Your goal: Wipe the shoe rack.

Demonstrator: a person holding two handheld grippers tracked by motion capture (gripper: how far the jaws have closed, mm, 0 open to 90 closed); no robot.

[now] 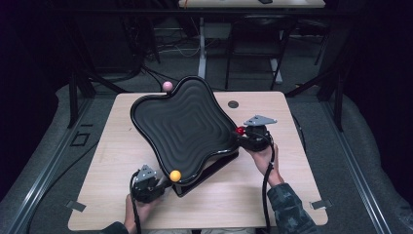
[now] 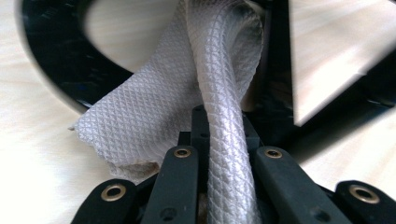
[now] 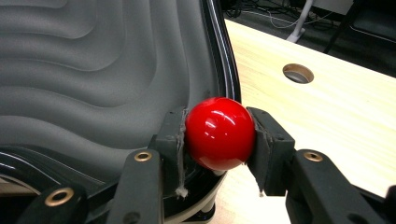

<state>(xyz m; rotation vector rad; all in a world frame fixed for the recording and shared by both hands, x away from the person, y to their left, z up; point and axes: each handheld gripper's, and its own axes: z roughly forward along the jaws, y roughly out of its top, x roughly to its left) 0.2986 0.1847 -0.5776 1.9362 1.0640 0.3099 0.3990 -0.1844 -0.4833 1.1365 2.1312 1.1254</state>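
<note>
With the right gripper [image 3: 219, 135] clamped on the red knob [image 3: 219, 133] at the black tray's [image 1: 182, 124] edge and the left gripper [image 2: 224, 158] pinching a grey cloth [image 2: 154, 112] beside it, wiping the tilted tray probably comes next.

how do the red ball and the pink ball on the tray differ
The red ball sits at the black tray's right corner, clamped in the right tongs; the pink ball sits at the far corner with nothing holding it. Red is a glossy deep colour with bright highlights; pink is pale. Both are small round knobs on the tray's rim.
</note>
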